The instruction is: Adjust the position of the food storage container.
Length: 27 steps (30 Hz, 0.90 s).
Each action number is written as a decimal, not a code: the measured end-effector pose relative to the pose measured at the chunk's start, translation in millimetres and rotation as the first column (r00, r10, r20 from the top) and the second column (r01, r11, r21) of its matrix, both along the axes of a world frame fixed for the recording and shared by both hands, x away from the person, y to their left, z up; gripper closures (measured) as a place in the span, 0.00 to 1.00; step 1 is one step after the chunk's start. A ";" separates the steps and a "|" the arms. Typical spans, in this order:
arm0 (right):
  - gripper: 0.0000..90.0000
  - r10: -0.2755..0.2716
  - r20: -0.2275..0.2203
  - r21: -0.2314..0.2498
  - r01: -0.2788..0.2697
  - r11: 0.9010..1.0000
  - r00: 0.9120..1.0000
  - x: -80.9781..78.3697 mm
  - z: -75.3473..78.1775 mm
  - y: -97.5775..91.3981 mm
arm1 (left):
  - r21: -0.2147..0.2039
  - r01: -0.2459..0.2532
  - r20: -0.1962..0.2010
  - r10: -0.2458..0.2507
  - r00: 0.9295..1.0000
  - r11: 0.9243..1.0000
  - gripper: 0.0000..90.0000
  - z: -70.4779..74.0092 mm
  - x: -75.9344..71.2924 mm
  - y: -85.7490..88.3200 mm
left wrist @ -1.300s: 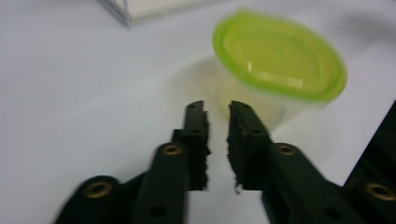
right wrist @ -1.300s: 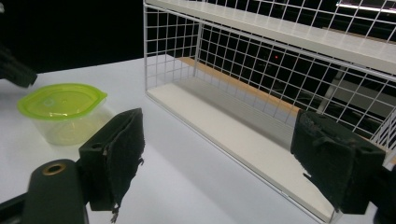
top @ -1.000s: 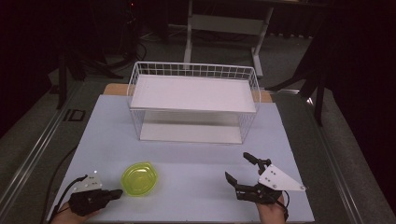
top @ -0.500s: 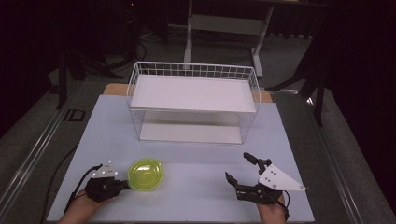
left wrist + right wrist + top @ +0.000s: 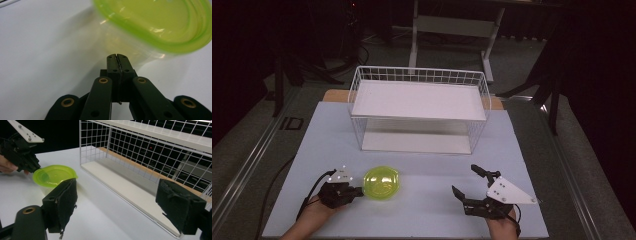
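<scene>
The green bowl (image 5: 381,183) has slid across the worktop (image 5: 427,210) since a second ago: it sat further out to the left then, and now it lies closer to the middle of the near edge, a little nearer the wire rack (image 5: 419,112). The left gripper (image 5: 357,192) has come along with it, hand and all, and now sits right at the bowl's left rim. Its jaws are pressed together with nothing between them; in the left gripper view the closed tips (image 5: 117,60) butt up against the bowl's clear wall (image 5: 140,53), under the green rim. So to my eye this is a push, not a pick-up: the closed jaws are being used as a nudging stick to shove the bowl to the right.

The right gripper (image 5: 469,187) has not stirred. It rests on the worktop at the near right, jaws spread wide and empty, well apart from the bowl. From its own view the bowl (image 5: 53,176) lies off beyond the left pad (image 5: 63,202), with the rack's lower shelf (image 5: 120,182) ahead.

I'd judge the bowl is being brought within reach of the waiting right gripper, or lined up before the rack. It is still flat on the worktop, upright, not lifted and not yet in the rack.
</scene>
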State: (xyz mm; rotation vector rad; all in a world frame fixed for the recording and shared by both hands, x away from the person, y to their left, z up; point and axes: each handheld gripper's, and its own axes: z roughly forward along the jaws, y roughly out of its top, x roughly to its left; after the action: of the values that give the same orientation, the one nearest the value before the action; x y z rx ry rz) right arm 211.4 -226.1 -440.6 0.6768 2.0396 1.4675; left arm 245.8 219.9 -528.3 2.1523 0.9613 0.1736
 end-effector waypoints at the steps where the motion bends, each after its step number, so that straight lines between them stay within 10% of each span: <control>1: 0.19 -0.001 0.000 -0.001 0.001 1.000 1.000 -0.1 0.0 0.1 | -0.007 -0.011 -0.002 0.011 1.000 1.000 1.00 0.9 -0.9 2.6; 27: 0.19 -0.016 -0.032 0.007 0.016 1.000 0.999 4.6 -2.4 -2.7 | -0.038 0.024 -0.051 -0.026 0.998 0.999 1.00 -3.9 17.1 -38.8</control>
State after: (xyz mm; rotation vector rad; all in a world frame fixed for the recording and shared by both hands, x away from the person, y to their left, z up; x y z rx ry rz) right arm 216.0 -228.7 -443.0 0.7223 2.0495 1.4641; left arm 262.9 181.1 -532.2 2.1428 0.9593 0.0883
